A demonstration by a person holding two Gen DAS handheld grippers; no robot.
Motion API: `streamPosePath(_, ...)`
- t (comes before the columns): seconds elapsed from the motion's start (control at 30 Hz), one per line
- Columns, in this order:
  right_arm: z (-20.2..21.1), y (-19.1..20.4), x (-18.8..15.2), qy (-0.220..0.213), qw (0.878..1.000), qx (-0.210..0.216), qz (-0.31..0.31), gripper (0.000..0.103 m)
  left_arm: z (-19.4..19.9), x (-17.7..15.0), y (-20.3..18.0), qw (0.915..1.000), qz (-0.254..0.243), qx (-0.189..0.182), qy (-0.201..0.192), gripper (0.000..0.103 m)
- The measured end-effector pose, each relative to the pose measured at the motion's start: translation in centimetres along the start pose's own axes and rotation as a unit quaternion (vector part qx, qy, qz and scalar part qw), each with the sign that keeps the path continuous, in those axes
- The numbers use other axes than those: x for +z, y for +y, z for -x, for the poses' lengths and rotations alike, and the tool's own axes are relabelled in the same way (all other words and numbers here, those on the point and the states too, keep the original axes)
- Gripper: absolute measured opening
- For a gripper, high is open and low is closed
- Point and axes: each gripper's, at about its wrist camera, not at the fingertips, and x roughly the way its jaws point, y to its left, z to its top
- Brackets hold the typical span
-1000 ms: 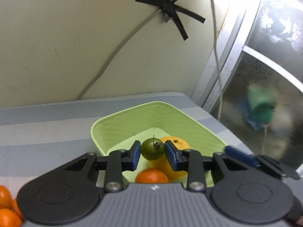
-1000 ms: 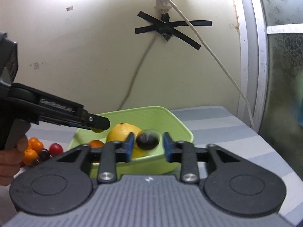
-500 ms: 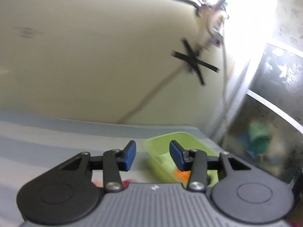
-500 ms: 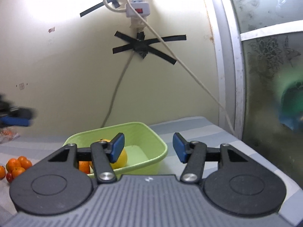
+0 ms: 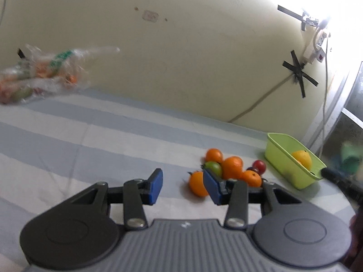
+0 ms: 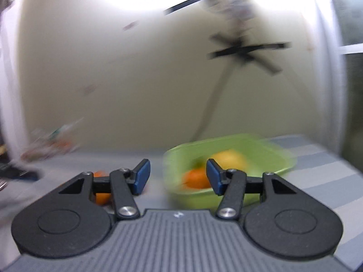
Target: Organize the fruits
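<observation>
My left gripper (image 5: 182, 187) hangs over the striped cloth, its jaws opening with nothing between them. Just to its right lies a pile of oranges (image 5: 231, 164) with a green fruit (image 5: 213, 167) and a red fruit (image 5: 259, 165). One orange (image 5: 197, 183) sits beside the right fingertip. The green basket (image 5: 283, 156) stands further right and holds a large yellow fruit (image 5: 301, 158). My right gripper (image 6: 177, 179) is open and empty, just in front of the basket (image 6: 204, 197). In that blurred view the basket shows an orange (image 6: 196, 178) and the yellow fruit (image 6: 229, 159).
A clear plastic bag of fruit (image 5: 38, 77) lies at the far left against the wall. A cable and a power strip are taped to the wall (image 5: 299, 70) behind the basket. A window frame borders the table on the right. Striped cloth (image 5: 90, 136) covers the table.
The left gripper let go of the green fruit over the basket, opened and swung left to the fruit pile. The right gripper released its dark fruit, opened and shifted left.
</observation>
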Motion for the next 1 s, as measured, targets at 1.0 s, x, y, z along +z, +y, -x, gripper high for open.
streamPosePath(1.0, -8.6, 11.5, -1.7, 0.153, 0.978, 0.074, 0.121, 0.021, -4.1, -1.2, -1.6, 0.9980, -0.029, -0.044, 0.035, 0.032)
